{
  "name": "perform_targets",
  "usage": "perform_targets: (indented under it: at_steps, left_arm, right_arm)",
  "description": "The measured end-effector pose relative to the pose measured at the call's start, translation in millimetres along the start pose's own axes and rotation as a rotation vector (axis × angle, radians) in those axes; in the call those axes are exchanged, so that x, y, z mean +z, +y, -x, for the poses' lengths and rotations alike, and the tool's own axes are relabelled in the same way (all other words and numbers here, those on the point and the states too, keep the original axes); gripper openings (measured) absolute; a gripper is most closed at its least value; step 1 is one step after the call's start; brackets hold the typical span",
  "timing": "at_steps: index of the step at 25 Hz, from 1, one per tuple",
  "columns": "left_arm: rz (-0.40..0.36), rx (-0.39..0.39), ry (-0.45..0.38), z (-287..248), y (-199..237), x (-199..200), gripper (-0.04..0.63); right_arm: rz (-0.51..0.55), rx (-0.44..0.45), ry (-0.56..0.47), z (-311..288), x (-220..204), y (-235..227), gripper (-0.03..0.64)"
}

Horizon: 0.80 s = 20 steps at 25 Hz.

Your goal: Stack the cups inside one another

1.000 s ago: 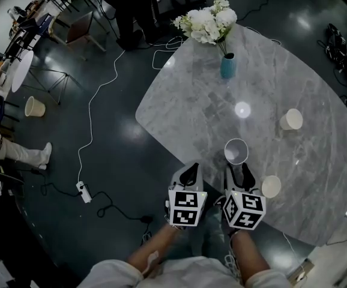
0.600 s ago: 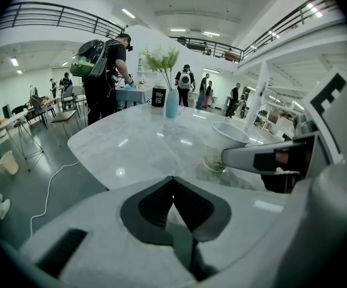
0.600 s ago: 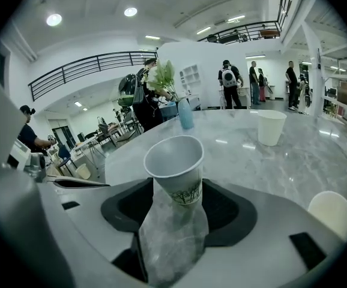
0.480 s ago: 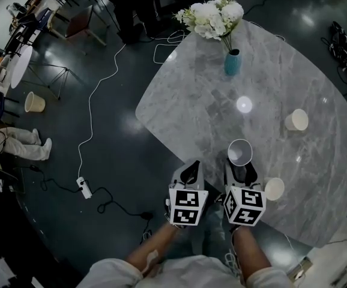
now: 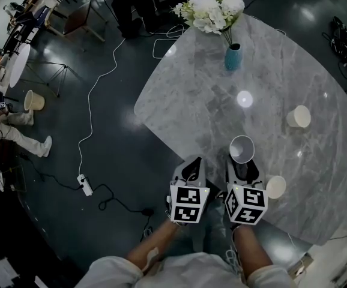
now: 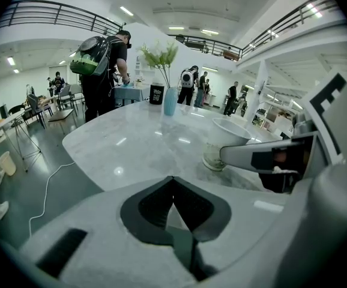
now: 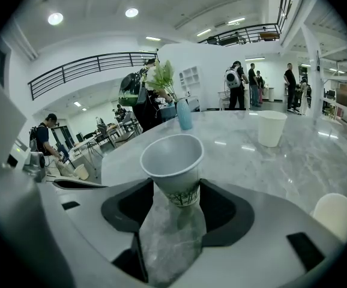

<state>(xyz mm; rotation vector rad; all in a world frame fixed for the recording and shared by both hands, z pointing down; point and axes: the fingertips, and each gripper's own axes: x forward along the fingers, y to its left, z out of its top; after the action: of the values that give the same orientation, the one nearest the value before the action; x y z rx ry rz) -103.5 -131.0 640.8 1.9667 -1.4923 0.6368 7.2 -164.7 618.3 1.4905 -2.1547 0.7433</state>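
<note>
A white paper cup stands upright on the grey marble table, its base between the fingers of my right gripper. Those jaws have just been opening and stand wide, with the cup between them. In the head view this cup is just ahead of the right gripper. A second cup stands to its right, and a third farther back. My left gripper hovers at the table's near edge, its jaws shut and empty.
A teal vase with white flowers stands at the table's far side. Cables and a power strip lie on the dark floor to the left. People stand beyond the table. The table edge runs close under both grippers.
The right gripper's fingers stand slightly wider round the cup than a second ago. Both hands and all cups keep their places; the head view has shifted a little.
</note>
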Motion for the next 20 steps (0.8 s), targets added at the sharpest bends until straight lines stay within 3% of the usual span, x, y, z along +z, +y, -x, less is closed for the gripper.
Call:
perform_targets:
  at_steps: [20]
  left_arm:
    - [-0.034,-0.023,-0.047,11,-20,26,-0.005]
  right_arm:
    - [-0.012,0.018,-0.054,28,28,1,0.212]
